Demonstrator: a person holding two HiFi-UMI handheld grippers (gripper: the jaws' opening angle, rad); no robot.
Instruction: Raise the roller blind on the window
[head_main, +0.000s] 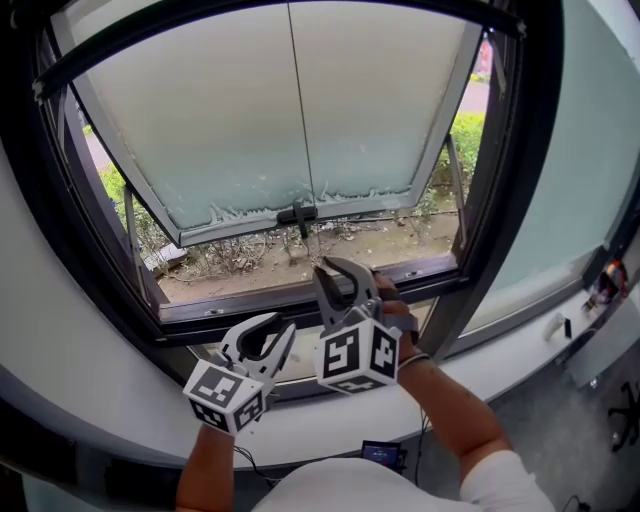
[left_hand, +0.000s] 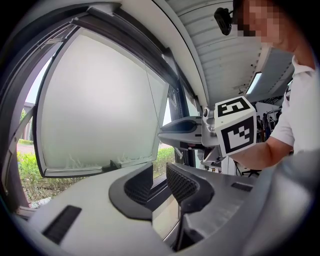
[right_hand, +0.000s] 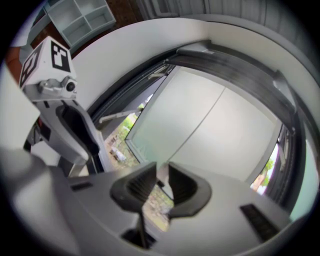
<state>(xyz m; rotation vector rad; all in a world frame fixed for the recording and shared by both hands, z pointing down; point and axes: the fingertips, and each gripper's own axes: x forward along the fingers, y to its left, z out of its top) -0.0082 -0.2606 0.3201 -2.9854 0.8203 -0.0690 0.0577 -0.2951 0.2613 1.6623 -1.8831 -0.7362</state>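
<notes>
Two tools, head view: left gripper (head_main: 270, 335) and right gripper (head_main: 335, 280) under the frosted pane (head_main: 200, 120), roller blind itself unseen, thin cord (head_main: 291, 100) down mid-pane; left gripper view, jaws apart, empty; right gripper view, jaws narrowly apart round what we take for that cord, which we fear slips out if closed off-centre.

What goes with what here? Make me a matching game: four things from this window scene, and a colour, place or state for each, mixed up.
Things:
1. left tongs
2. window pane
3. handle
4. bushes

Descriptions:
A. green, outdoors
B. apart, nothing between them
C. frosted, swung outward
D. black, on the pane's lower edge

Pairs: 1-B, 2-C, 3-D, 4-A.
</notes>
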